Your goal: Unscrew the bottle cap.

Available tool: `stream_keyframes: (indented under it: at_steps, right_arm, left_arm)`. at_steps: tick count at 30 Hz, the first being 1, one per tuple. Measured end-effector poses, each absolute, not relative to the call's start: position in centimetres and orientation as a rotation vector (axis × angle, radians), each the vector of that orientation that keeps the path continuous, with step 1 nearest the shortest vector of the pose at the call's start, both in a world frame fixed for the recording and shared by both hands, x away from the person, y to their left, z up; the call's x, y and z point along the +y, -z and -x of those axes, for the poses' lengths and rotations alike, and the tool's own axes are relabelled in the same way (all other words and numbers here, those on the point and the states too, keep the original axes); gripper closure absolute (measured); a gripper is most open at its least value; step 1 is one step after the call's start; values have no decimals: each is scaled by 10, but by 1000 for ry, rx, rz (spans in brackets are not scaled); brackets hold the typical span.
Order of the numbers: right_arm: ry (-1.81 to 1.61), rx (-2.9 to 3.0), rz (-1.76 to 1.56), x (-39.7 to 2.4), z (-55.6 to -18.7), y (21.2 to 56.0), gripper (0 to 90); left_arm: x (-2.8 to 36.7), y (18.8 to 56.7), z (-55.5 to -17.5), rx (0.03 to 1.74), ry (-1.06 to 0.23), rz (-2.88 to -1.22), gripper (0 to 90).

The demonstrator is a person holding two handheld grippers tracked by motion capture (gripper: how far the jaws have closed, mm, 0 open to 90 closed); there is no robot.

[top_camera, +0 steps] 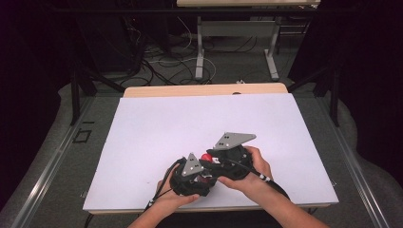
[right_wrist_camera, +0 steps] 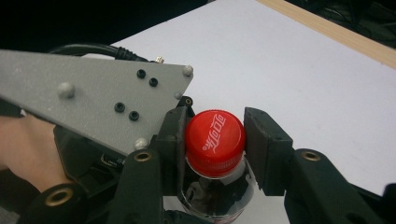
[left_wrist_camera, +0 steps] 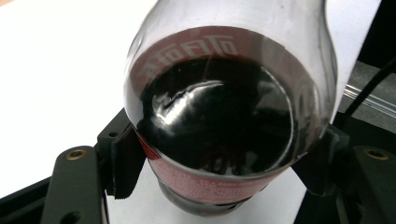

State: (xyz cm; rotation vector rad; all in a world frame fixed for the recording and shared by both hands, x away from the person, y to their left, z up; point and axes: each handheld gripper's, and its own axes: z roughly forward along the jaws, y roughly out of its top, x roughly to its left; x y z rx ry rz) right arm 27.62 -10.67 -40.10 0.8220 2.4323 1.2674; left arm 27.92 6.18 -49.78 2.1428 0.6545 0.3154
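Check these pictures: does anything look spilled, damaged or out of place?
Nothing stands out. The cola bottle sits between the left gripper jaws, its red cap on, the right gripper jaws around it. No liquid on the white table.

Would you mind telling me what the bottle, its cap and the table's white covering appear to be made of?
Bottle: clear, glossy material, probably plastic; the dark drink shows through and the wall carries bright reflections.
Red cap: likely moulded plastic, smooth with a slight sheen, white lettering printed on top.
White covering: matte, flat sheet, perhaps paper or board; no glare, and a wooden table edge shows beyond it.
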Motion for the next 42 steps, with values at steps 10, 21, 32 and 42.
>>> stream_keyframes:
  at_steps: [10, 21, 32, 42]
  right_arm:
    - [-1311, 2681, -412, -121, -302, 395, 612]
    - [-1309, 2934, 319, -128, -335, 384, 611]
    - [-1309, 2962, 181, -128, -333, 383, 446]
    - [-1297, 2639, -482, -128, -299, 378, 455]
  left_arm:
    - [62, 496, -277, 593, -258, -2162, 293]
    - [55, 494, -269, 477, -218, -2175, 293]
    - [59, 494, -274, 533, -221, -2162, 293]
    - [63, 497, -280, 648, -285, -2142, 293]
